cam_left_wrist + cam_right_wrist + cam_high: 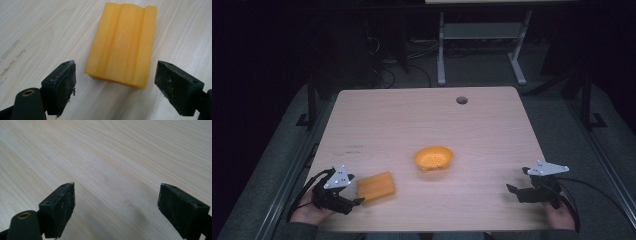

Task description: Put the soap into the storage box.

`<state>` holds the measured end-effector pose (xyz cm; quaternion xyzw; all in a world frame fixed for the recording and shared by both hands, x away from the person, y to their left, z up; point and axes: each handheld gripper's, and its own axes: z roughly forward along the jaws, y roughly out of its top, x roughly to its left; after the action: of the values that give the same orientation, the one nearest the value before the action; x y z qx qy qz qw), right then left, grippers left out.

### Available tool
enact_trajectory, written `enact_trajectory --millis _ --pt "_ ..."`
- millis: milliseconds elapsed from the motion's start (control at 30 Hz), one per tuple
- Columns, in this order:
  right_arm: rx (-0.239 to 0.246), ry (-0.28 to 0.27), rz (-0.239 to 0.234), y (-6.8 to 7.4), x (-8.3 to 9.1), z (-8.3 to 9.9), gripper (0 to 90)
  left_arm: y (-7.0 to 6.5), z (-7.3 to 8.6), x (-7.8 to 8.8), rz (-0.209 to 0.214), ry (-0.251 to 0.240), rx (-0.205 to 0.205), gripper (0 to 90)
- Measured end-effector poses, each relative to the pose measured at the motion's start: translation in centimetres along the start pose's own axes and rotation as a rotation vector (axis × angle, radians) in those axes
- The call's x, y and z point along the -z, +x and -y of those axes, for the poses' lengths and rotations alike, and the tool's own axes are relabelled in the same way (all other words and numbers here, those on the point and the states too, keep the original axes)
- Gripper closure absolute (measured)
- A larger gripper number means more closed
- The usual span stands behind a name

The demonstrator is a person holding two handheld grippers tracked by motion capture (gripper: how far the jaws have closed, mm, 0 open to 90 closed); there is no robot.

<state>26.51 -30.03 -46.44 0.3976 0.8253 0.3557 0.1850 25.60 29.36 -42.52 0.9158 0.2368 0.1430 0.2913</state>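
A pale wooden table (492, 125) is sitting in a dim room, with a metal desk frame (482, 45) and cables on the floor beyond it. Nearest the person, the left gripper (357, 202) is hovering with its jaws spread wide and holding nothing. The orange ridged block (122, 42) is lying flat on the table just ahead of those jaws, its near end lined up between them but not yet inside. The grasp appears to be only starting; closing in and lifting are still to come. The right gripper (513, 189) is waiting well apart, jaws equally wide and empty over bare wood. Farther on, beyond the block, an orange bowl (433, 158) is standing upright. Nothing is blocking the approach.
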Motion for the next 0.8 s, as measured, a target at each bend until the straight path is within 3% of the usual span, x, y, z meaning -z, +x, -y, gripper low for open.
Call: enact_trajectory --millis 533,600,800 --pt "0.003 0.006 -0.008 0.1 -0.2 -0.1 13.9 -0.2 -2.0 -1.9 0.055 0.033 -0.068 16.6" --pt "0.004 0.008 -0.010 0.1 -0.2 -0.1 13.9 -0.2 -2.2 -2.1 0.041 0.034 -0.080 16.4" --pt "0.000 0.013 -0.013 0.2 -0.4 -0.1 14.0 -0.2 -3.1 -2.9 0.054 0.051 -0.100 15.6"
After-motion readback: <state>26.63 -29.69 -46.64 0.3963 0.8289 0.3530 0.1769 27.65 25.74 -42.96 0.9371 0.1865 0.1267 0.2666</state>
